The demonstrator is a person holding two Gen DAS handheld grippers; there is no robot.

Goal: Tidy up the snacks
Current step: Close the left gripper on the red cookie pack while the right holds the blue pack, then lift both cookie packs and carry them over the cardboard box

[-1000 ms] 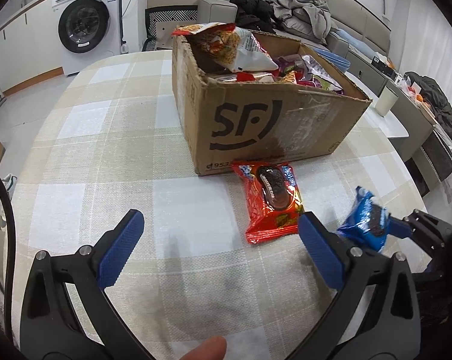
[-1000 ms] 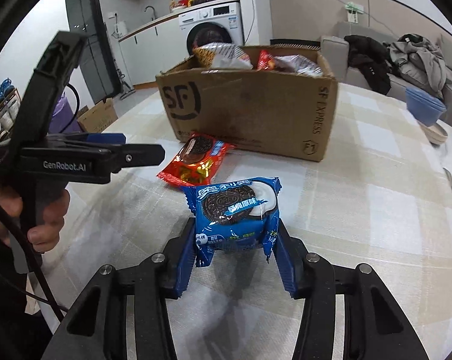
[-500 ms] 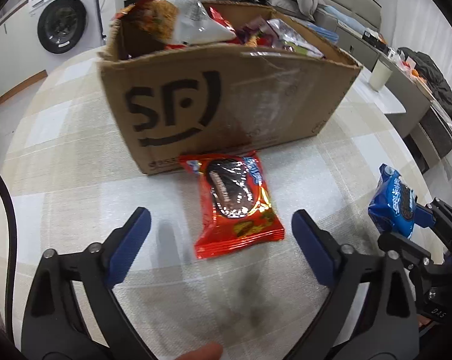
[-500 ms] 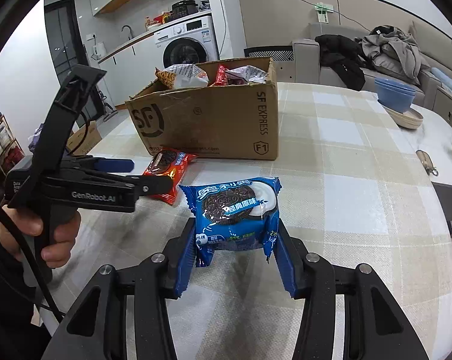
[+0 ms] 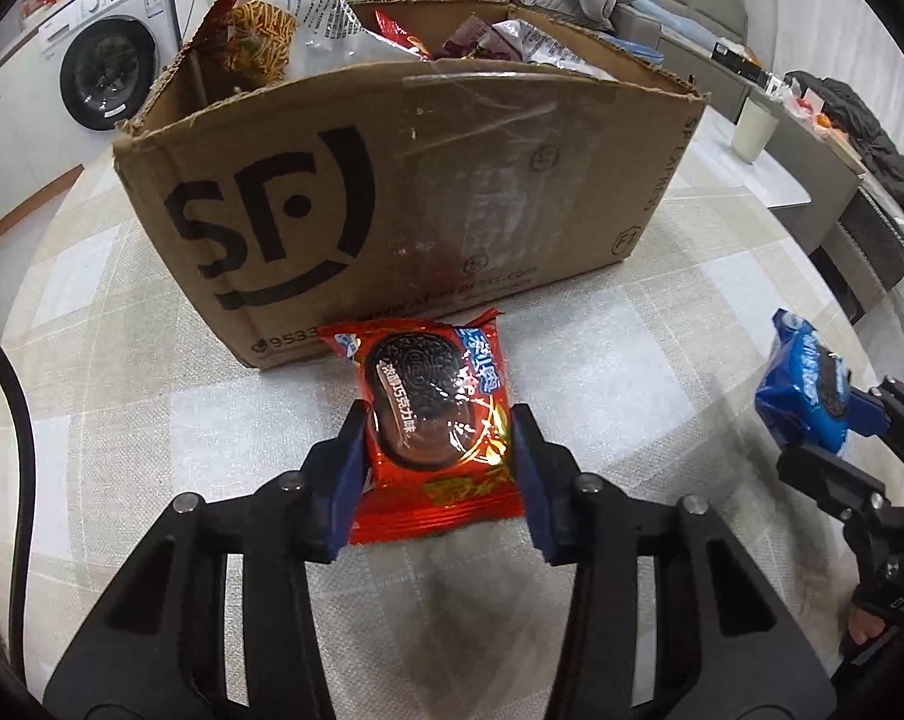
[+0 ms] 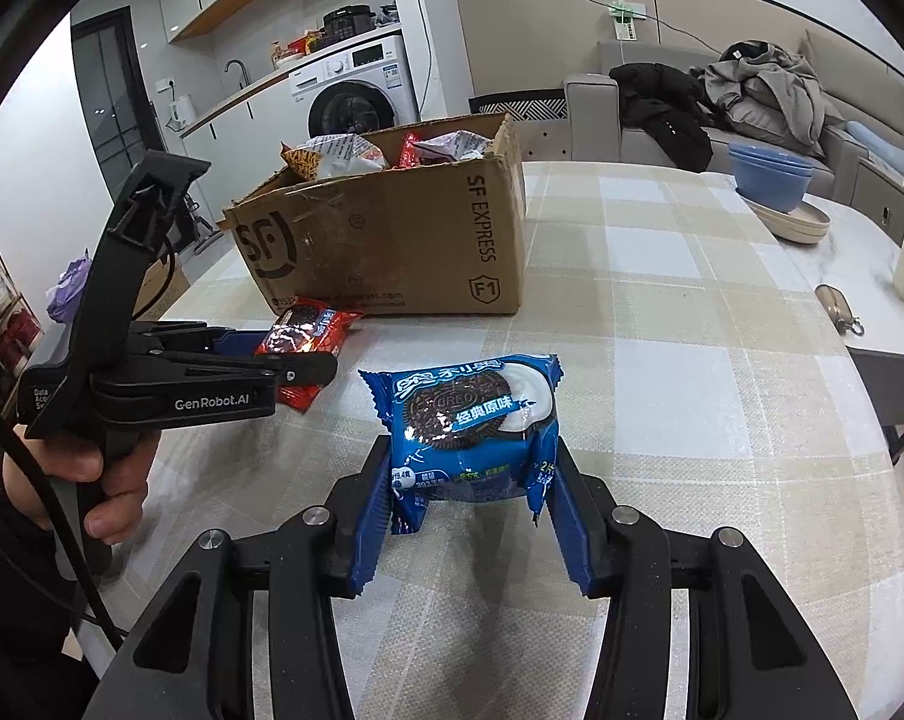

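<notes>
Left wrist view: left gripper pinches red Oreo pack on bench, right gripper clamps blue Oreo pack; next, lift into SF cardboard box.

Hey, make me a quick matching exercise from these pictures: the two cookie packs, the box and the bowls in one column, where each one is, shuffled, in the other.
Things
1. red cookie pack
2. blue cookie pack
3. cardboard box
4. blue bowls

Places
A. stacked at the far right of the table
B. between the left gripper fingers
C. on the checked tablecloth, full of snack bags
D. between the right gripper fingers

Pairs: 1-B, 2-D, 3-C, 4-A
</notes>
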